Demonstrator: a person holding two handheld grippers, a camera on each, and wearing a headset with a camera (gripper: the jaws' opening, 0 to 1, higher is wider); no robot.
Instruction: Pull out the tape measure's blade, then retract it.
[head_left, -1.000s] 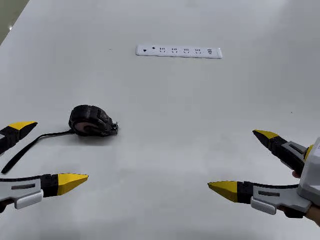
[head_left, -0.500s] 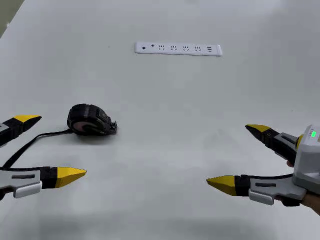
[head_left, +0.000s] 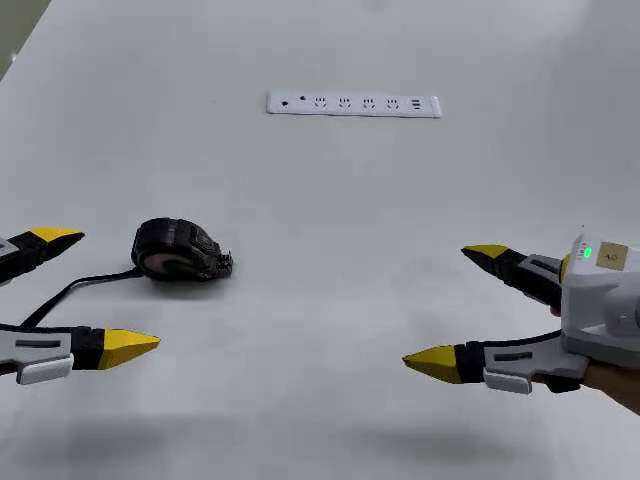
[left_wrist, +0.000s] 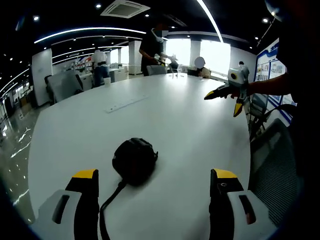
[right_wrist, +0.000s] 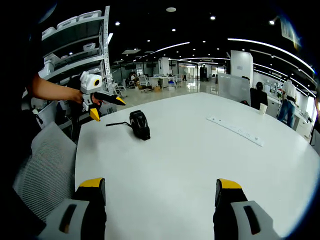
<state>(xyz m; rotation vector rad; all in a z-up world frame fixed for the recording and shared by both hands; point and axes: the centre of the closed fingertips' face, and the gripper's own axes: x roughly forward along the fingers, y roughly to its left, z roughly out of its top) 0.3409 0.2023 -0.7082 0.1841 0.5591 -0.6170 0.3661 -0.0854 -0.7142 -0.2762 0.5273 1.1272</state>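
A black tape measure (head_left: 178, 250) lies on the white table, its blade fully inside and a black wrist strap (head_left: 75, 290) trailing to the left. My left gripper (head_left: 88, 288) is open just left of it, with the strap passing between its yellow-tipped jaws. In the left gripper view the tape measure (left_wrist: 135, 160) sits ahead between the fingertips (left_wrist: 85, 175), untouched. My right gripper (head_left: 462, 305) is open at the right, well away from the tape measure (right_wrist: 139, 124), which shows far off in the right gripper view. Nothing is held.
A white power strip (head_left: 353, 104) lies flat at the far side of the table (head_left: 330, 190). The left gripper view shows the table's rounded edge and a mesh chair (left_wrist: 277, 165) at the right; people stand at the far end.
The right gripper has moved left and slightly up, closer to the table's middle. The left gripper has drifted a little down and left. The tape measure has not moved.
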